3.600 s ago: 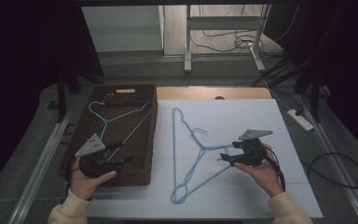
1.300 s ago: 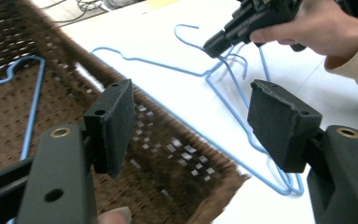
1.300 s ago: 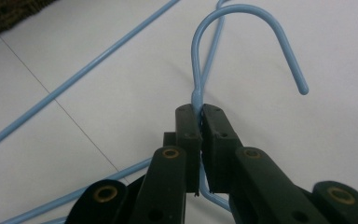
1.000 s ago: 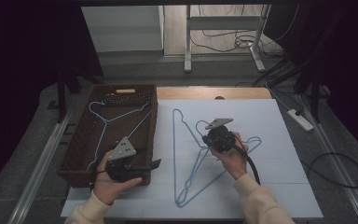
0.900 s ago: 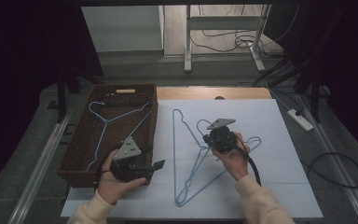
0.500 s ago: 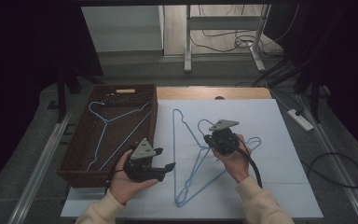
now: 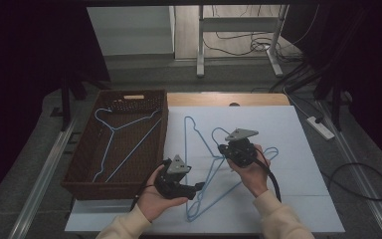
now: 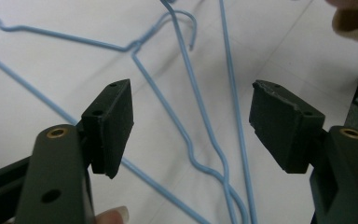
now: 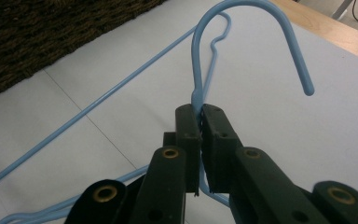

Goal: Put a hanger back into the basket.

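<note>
Blue wire hangers (image 7: 206,149) lie overlapped on the white table top. My right gripper (image 7: 222,148) is shut on the neck of one hanger just below its hook (image 9: 242,18), holding it a little off the surface; in the right gripper view (image 9: 200,111) the wire runs up between the pressed jaws. My left gripper (image 7: 198,188) hovers low over the hangers' lower wires with its jaws open. In the left gripper view (image 8: 191,121) several blue wires (image 8: 200,116) pass beneath the gap, touching neither pad (image 8: 114,116).
A dark wicker basket (image 7: 79,164) stands at the table's left with another blue hanger (image 7: 114,137) inside. A wooden strip (image 7: 229,99) edges the far side. The right gripper's cable (image 7: 271,177) trails over the person's wrist.
The left gripper has moved right and down, from the basket's front corner to over the hangers' lower wires. The right gripper has kept still with the hook.
</note>
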The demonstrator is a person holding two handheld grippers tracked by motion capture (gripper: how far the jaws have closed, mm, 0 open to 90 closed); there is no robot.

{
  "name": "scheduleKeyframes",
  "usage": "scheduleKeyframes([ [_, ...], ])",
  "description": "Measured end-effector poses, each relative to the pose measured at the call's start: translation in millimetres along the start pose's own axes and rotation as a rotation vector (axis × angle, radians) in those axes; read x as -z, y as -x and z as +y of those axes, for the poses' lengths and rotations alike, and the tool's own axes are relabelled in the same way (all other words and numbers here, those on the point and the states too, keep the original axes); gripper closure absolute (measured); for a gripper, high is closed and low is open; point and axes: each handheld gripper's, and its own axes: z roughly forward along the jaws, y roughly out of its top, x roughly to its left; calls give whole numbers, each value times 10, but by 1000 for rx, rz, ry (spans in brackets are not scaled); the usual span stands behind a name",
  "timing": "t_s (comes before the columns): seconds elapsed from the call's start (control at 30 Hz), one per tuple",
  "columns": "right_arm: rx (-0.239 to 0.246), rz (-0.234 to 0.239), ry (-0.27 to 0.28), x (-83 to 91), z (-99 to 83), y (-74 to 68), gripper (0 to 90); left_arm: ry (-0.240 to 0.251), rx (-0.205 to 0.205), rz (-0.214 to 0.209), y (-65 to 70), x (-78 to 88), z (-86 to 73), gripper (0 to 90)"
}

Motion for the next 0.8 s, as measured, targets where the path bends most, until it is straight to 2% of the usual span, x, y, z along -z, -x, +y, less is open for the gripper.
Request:
scheduleKeyframes([
  [0.17,-3,0,8,14,-5,-5,859,-40,12,-29,38,-235,-12,310],
  [0.33,-3,-2,13,38,-7,-9,859,-92,-1,-22,51,-473,-18,336],
  [0.43,-2,-4,14,43,-8,-11,859,-119,9,-30,32,-572,-11,419],
  [0.53,-3,-5,15,52,-9,-16,859,-118,32,-36,9,-615,4,488],
  [0.6,-2,-5,18,59,-10,-19,858,-121,32,-46,-2,-626,10,607],
  [0.63,-2,-5,20,61,-12,-20,858,-122,49,-73,-24,-639,15,652],
  [0.67,-2,-5,20,61,-12,-20,858,-122,49,-73,-24,-639,15,737],
  [0.7,1,-5,20,65,-13,-18,858,-130,59,-100,-38,-639,17,737],
  [0.73,-1,-5,21,68,-14,-21,858,-131,67,-111,-42,-637,18,791],
  [0.8,-2,-2,27,76,-16,-22,858,-130,73,-105,-41,-622,23,816],
])
